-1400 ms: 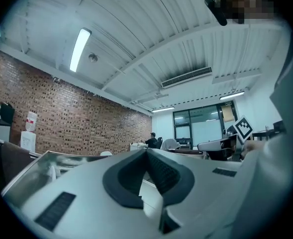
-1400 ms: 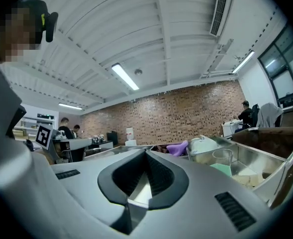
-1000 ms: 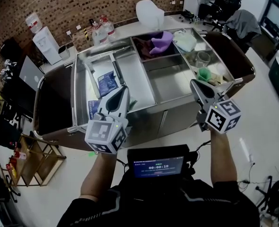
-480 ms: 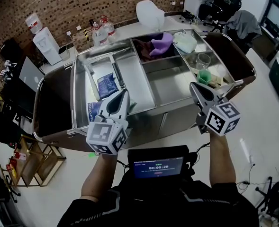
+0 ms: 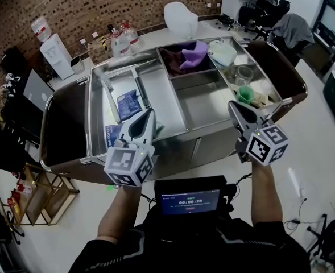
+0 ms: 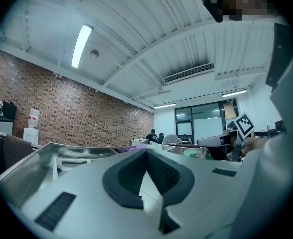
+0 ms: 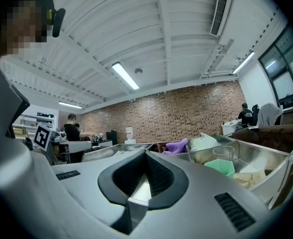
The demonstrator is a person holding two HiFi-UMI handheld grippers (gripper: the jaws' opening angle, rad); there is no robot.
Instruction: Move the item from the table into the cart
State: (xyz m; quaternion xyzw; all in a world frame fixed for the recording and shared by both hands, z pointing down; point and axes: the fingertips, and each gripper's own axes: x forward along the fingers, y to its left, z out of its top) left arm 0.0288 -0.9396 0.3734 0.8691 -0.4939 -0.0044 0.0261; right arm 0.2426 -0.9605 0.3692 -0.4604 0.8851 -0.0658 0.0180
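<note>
The steel cart (image 5: pixel 173 104) with several open compartments stands in front of me. Behind it, a white table (image 5: pixel 156 36) carries a white jug-like item (image 5: pixel 180 17) and two bottles (image 5: pixel 123 37). My left gripper (image 5: pixel 147 117) hovers level over the cart's near-left edge, shut and empty; its pads meet at the tip in the left gripper view (image 6: pixel 146 153). My right gripper (image 5: pixel 234 106) is held at the cart's near-right corner, also shut on nothing, as seen in its own view (image 7: pixel 146 156).
In the cart lie a blue packet (image 5: pixel 127 103), a purple item (image 5: pixel 193 53), a pale bundle (image 5: pixel 222 51), a clear glass (image 5: pixel 244 74) and a green cup (image 5: pixel 245 91). A water dispenser (image 5: pixel 52 50) and a laptop (image 5: pixel 33 90) stand to the left. A wooden rack (image 5: pixel 39 195) sits near-left.
</note>
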